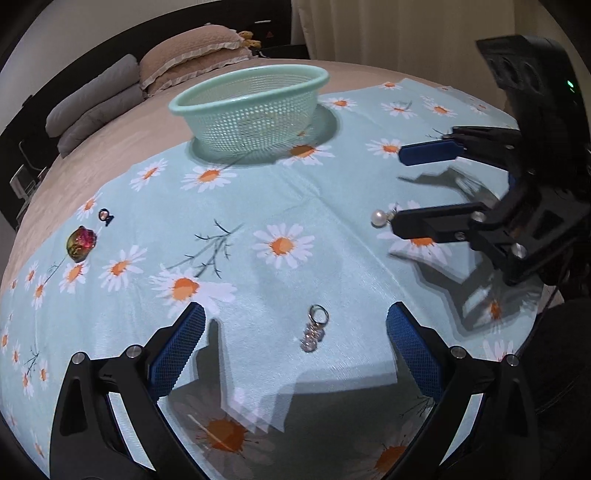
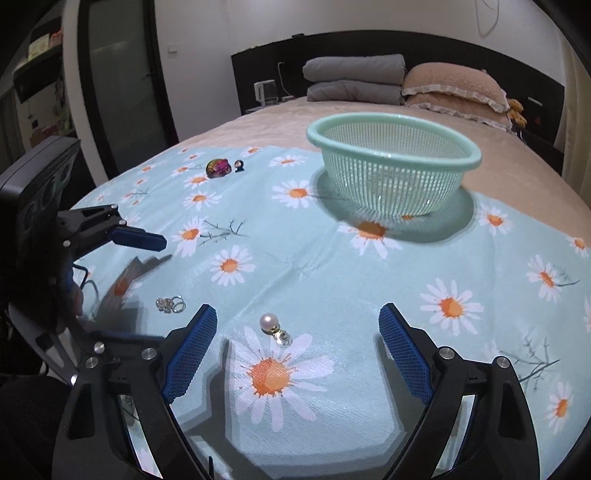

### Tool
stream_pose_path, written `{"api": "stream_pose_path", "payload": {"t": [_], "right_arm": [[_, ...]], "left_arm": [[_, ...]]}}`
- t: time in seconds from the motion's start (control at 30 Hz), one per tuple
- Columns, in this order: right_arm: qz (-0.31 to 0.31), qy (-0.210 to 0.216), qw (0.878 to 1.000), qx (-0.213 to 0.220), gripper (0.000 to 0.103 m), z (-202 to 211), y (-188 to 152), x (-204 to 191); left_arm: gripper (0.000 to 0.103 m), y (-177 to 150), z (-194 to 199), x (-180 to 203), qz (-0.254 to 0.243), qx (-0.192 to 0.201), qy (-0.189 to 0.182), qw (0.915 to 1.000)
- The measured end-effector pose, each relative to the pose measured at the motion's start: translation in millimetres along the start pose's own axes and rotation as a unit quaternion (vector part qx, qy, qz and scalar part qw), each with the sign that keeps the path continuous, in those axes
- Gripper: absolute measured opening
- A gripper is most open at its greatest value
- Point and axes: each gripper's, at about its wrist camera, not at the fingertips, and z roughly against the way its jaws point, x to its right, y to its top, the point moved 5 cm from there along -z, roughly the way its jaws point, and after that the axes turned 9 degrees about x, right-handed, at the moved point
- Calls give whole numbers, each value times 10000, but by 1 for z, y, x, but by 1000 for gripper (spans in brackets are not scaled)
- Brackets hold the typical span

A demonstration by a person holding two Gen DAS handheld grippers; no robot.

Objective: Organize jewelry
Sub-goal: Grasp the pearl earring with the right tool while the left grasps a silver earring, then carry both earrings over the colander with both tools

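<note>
Daisy cloth: pearl earring, pearl end basketward.

Ahead of the grippers, a bed in a beige cover runs back to a dark headboard on a pale wall. At its head lie folded grey quilts beside frilled beige pillows, with a small plush toy just past them. A curtain hangs beyond the bed. A dark-framed glass door stands ahead-left of the right gripper, shelves further left. The light is dim and indoor.
</note>
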Motion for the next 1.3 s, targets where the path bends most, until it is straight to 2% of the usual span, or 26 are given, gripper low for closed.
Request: {"api": "stream_pose_path", "payload": {"t": [0.07,0.13,0.17,0.2,0.23,0.27,0.3,0.33,0.53,0.73,1.03,1.3], "right_arm": [[38,-79,9998,-201,59,-11,-8,-3],[167,-188,9995,-193,53,-11,-11,-7],[210,-214,9993,-217,45,-11,-12,-8],[228,-211,9993,-224,35,-11,-13,-9],[209,-165,9994,-240,28,-10,-14,-9],[191,-119,9994,-273,16,-9,-15,-9],[181,-54,9993,-316,11,-8,-16,-10],[185,-4,9992,-350,11,-8,-16,-11],[127,144,9986,-498,11,6,-10,-7],[250,-16,9987,-446,11,36,12,11],[717,-248,9971,15,11,79,92,43],[1077,-385,9925,430,11,72,176,64]], "left_arm": [[93,-8,-4,2,43,55,49,10000],[85,-10,-2,4,170,160,-56,9997],[77,-10,-1,6,182,156,-129,9996],[63,-10,-1,9,168,140,-198,9996],[57,-9,0,12,205,85,-327,9992],[42,-8,1,16,225,19,-445,9988],[22,-7,1,20,205,-28,-561,9982],[12,-7,1,23,219,-116,-727,9970],[10,-1,2,15,756,-343,-1096,9905],[10,26,25,7,524,-112,-1113,9923],[10,108,47,-23,-47,352,-778,9963],[10,199,37,-72,-38,847,-575,9947]]}}
